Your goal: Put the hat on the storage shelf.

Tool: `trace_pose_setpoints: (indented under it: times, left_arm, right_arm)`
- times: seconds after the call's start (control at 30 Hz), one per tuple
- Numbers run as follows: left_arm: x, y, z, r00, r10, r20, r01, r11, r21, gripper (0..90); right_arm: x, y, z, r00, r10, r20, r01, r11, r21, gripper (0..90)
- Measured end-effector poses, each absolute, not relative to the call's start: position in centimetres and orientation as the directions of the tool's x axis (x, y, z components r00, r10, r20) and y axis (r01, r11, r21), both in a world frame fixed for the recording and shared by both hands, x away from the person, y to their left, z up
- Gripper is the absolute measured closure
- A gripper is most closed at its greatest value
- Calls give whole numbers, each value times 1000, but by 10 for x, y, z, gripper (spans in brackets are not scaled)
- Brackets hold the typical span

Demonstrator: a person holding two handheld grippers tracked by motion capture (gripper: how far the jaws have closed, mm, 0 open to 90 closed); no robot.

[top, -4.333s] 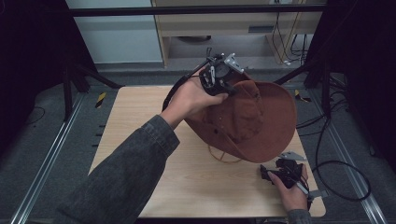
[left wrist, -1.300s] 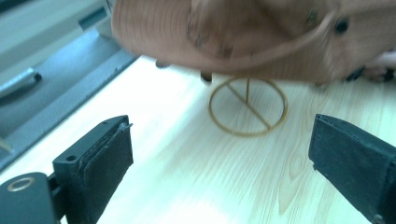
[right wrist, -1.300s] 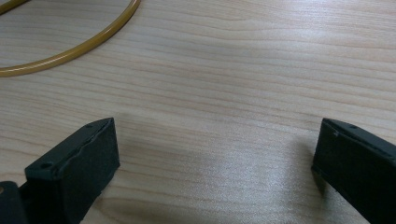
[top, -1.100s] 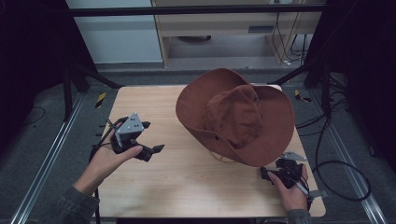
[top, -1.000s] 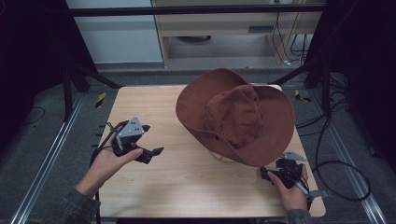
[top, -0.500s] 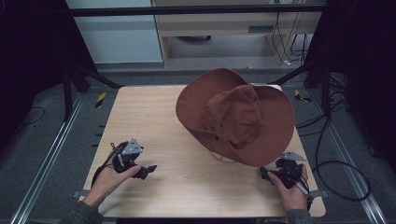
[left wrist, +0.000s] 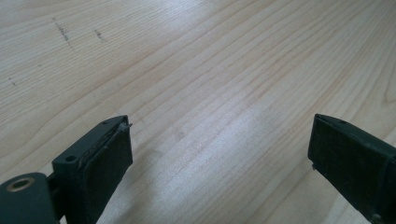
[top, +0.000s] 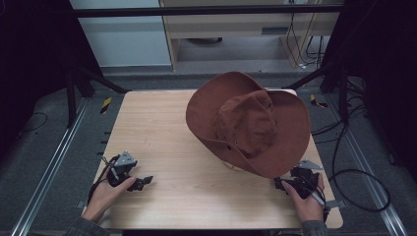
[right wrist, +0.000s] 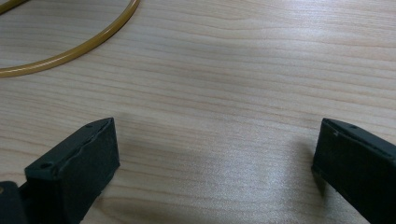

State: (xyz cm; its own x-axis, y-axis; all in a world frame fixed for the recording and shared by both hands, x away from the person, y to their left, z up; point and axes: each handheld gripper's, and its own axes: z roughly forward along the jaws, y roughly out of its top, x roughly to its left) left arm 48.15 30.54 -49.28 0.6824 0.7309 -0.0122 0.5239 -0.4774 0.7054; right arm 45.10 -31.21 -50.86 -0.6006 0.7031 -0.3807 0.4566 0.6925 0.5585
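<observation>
High view: a brown hat [top: 248, 123] lies on the table [top: 162, 123], tipped on its brim, toward the far right part of the top. The left gripper [top: 140, 183] rests near the table's 7 o'clock corner, held by the left hand [top: 105, 194], well apart from the hat, which lies toward its 2 o'clock. The right gripper [top: 285, 184] sits near the 5 o'clock corner in the right hand [top: 307, 199], just beside the near edge of the brim, which overhangs toward its 11 o'clock. By my reading the right gripper is much the nearer tool, and any next grasp turns on that near brim edge.

Left gripper view: both black jaws stand wide apart with bare wood between them; they hold nothing.

Right gripper view: the jaws are likewise spread wide over bare wood and hold nothing. A thin yellowish cord [right wrist: 79, 46] curves across the table at 11 o'clock, well ahead of the jaws; it is probably the hat's chin cord, though I cannot tell for sure.
</observation>
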Motion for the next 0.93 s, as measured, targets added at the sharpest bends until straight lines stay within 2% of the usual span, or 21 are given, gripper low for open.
trace_pose_setpoints:
  times: [0.23, 0.37, 0.47, 0.93]
  left_arm:
    - [486, 308, -502, 665, 747, -9, 546, -478, 688, 55]
    - [487, 310, -505, 654, 756, 19, 537, -482, 693, 47]
    - [487, 311, -507, 653, 757, 20, 522, -469, 712, 24]
    - [487, 311, -508, 650, 759, 23, 521, -468, 713, 17]
  right_arm:
    - [451, -312, -509, -601, 703, -381, 456, 693, 559, 5]
    - [451, -312, -509, -601, 702, -382, 456, 693, 558, 5]
    - [451, -312, -508, -602, 700, -383, 454, 695, 557, 5]
    - [449, -311, -509, -597, 710, -374, 465, 686, 560, 5]
